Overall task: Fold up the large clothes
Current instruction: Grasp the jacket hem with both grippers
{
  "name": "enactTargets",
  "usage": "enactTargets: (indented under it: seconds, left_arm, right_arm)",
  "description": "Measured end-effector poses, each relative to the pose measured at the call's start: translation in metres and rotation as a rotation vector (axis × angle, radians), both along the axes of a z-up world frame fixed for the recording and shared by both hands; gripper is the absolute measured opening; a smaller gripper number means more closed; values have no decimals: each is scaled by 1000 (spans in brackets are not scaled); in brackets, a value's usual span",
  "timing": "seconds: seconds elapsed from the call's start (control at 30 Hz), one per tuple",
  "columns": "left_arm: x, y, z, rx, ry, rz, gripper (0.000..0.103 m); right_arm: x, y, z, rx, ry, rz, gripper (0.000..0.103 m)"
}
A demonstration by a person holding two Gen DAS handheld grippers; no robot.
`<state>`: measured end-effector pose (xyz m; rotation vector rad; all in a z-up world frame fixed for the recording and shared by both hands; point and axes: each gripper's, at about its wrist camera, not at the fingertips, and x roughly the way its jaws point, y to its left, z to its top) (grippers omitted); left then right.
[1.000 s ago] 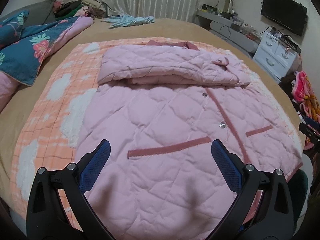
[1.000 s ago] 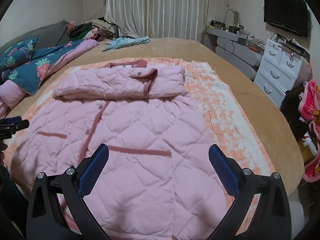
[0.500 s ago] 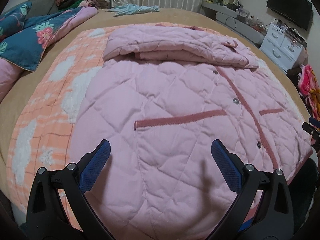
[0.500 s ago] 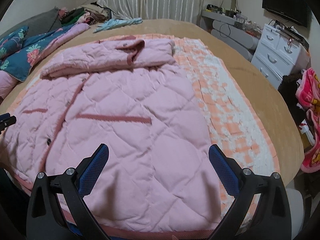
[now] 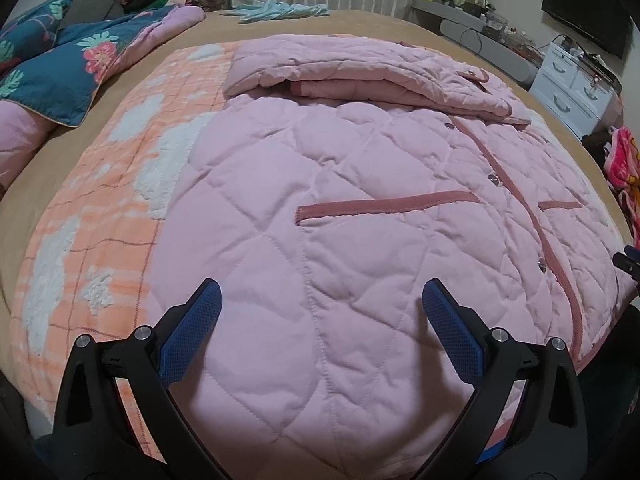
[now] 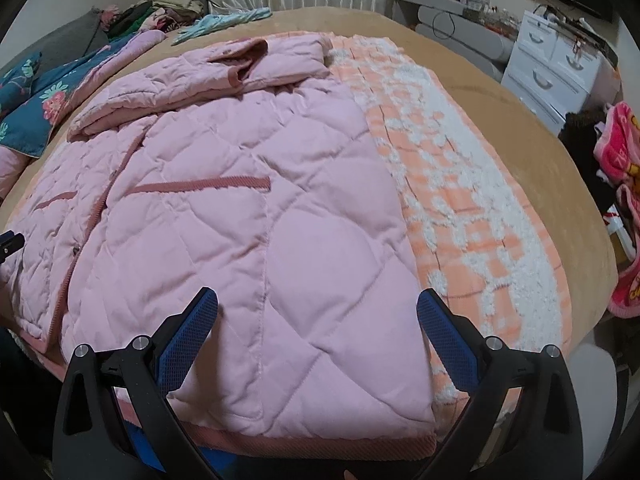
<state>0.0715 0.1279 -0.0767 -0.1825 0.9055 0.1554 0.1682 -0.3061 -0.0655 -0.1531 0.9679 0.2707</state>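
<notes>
A pink quilted jacket (image 5: 352, 208) with dark pink trim lies flat, front up, on an orange and white blanket (image 5: 100, 216) on the bed. Its sleeves are folded across the chest at the far end (image 5: 360, 68). The jacket also shows in the right wrist view (image 6: 248, 216), with its hem (image 6: 320, 444) at the near bed edge. My left gripper (image 5: 320, 304) is open and empty, low over the jacket's lower left part. My right gripper (image 6: 316, 308) is open and empty, low over the lower right part, just behind the hem.
A blue floral quilt (image 5: 60, 64) and piled clothes lie at the far left of the bed. A white drawer unit (image 6: 560, 64) and a TV (image 5: 584, 24) stand at the right. Bright pink fabric (image 6: 620, 216) hangs beside the bed's right edge.
Both grippers have moved down and closer to the jacket's lower part. Both stay open. The jacket has not moved.
</notes>
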Motion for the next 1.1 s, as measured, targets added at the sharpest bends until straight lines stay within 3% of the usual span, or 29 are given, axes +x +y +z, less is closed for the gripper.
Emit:
enactTargets:
  seconds: [0.5, 0.8, 1.1]
  left_arm:
    - [-19, 31, -6, -19, -37, 64, 95]
    - [-32, 59, -24, -142, -3, 123, 95]
    - [-47, 51, -31, -145, 6, 95, 95]
  right_arm:
    - [2, -7, -7, 17, 39, -12, 99]
    - [3, -7, -14, 17, 85, -22, 99]
    - [2, -32, -22, 125, 180, -65, 99]
